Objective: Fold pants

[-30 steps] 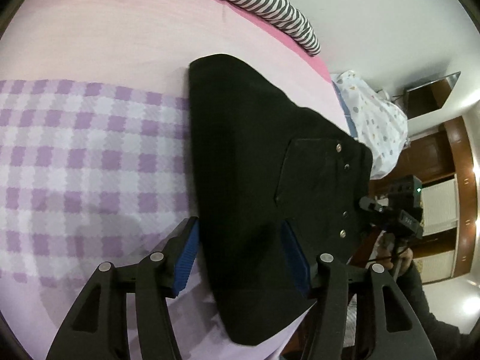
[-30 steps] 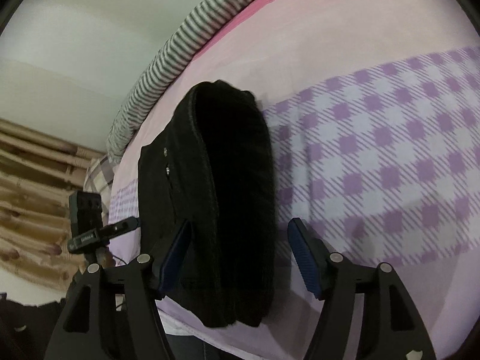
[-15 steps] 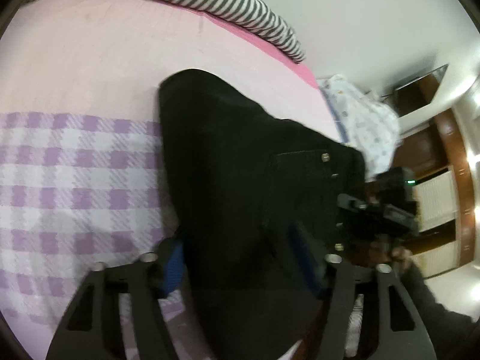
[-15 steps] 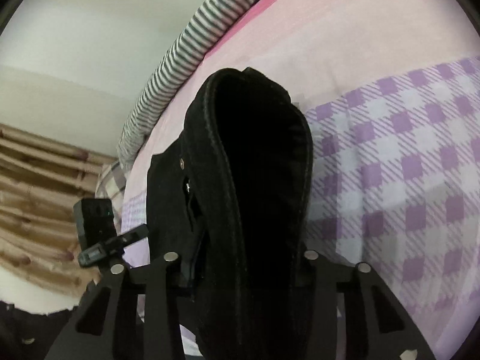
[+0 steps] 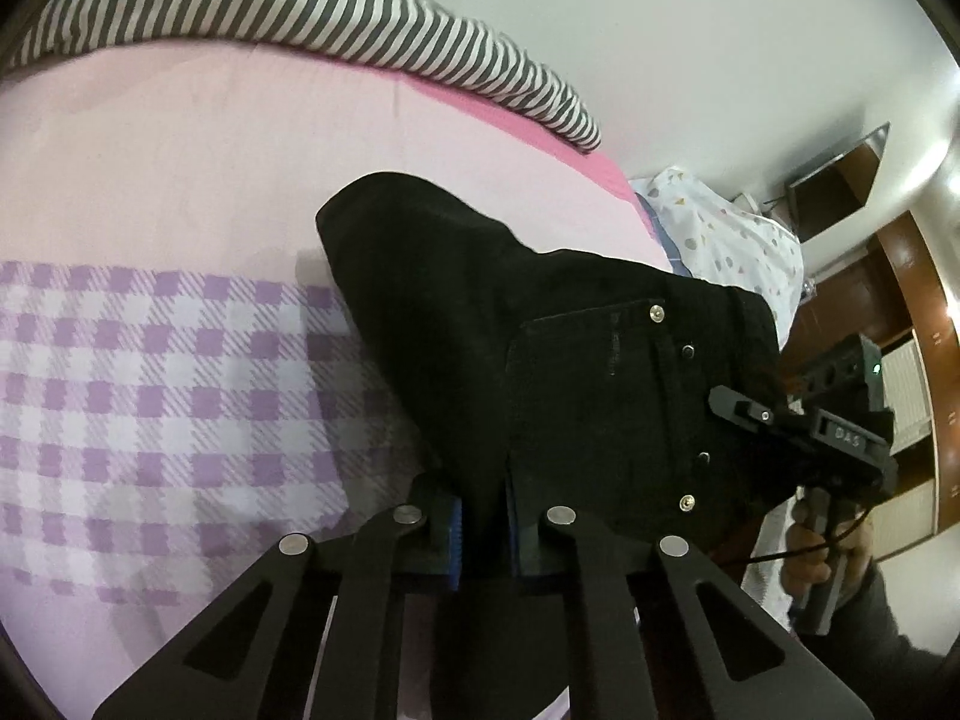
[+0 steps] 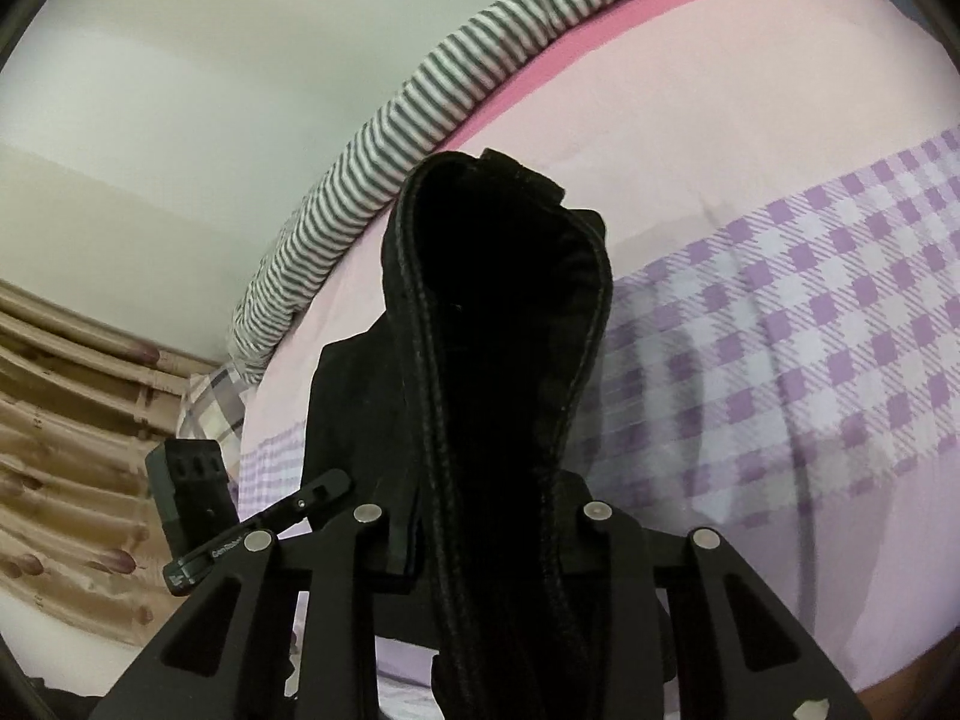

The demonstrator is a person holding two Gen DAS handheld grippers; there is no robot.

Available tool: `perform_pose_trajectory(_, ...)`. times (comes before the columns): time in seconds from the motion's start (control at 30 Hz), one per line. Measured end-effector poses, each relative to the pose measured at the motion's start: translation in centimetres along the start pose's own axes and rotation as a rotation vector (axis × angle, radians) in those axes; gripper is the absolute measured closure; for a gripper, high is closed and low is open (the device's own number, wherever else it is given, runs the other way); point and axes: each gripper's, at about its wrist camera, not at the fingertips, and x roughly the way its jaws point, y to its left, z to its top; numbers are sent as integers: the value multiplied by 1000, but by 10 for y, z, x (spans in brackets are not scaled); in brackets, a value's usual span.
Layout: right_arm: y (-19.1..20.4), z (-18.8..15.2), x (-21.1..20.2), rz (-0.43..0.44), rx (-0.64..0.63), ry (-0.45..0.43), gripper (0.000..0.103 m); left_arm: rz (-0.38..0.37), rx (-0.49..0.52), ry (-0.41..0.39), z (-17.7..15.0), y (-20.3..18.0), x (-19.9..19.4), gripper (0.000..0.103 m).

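The black folded pants (image 5: 540, 348) lie on the pink and purple-checked bed sheet (image 5: 180, 360), with a back pocket and metal rivets facing up. My left gripper (image 5: 483, 531) is shut on the near edge of the pants. In the right wrist view the pants (image 6: 480, 312) rise in a thick bunched fold between my fingers. My right gripper (image 6: 486, 531) is shut on that fold and lifts it off the sheet (image 6: 780, 330). The right gripper also shows in the left wrist view (image 5: 798, 426), at the waistband side.
A grey-and-white striped pillow (image 5: 312, 18) lies along the far edge of the bed. A white patterned cloth (image 5: 732, 240) sits at the right end. Brown curtains (image 6: 66, 450) hang beyond the bed. Wooden furniture (image 5: 912, 312) stands at the right.
Both grippers went from open over the pants to shut on them. The pants have been raised off the sheet into a bunched fold.
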Motion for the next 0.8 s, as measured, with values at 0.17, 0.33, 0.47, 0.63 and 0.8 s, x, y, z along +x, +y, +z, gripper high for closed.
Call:
perform_pose_trajectory(0.17,38,-1,5,-2,-55,15,75,19,-17,-34,-1,10,-32,93)
perform_pose_trajectory(0.33,78,3,33,30,-100,46,75,78,-26,-73,4,32,-75,93)
perform_pose_trajectory(0.47,112,7,72,85,-123,83,75,145,-37,-111,11,59,-111,93)
perform_pose_trajectory(0.63,151,11,125,145,-139,134,75,231,-60,-153,28,100,-154,93)
perform_pose_trajectory(0.8,182,22,176,179,-136,173,75,293,-60,-178,47,136,-174,93)
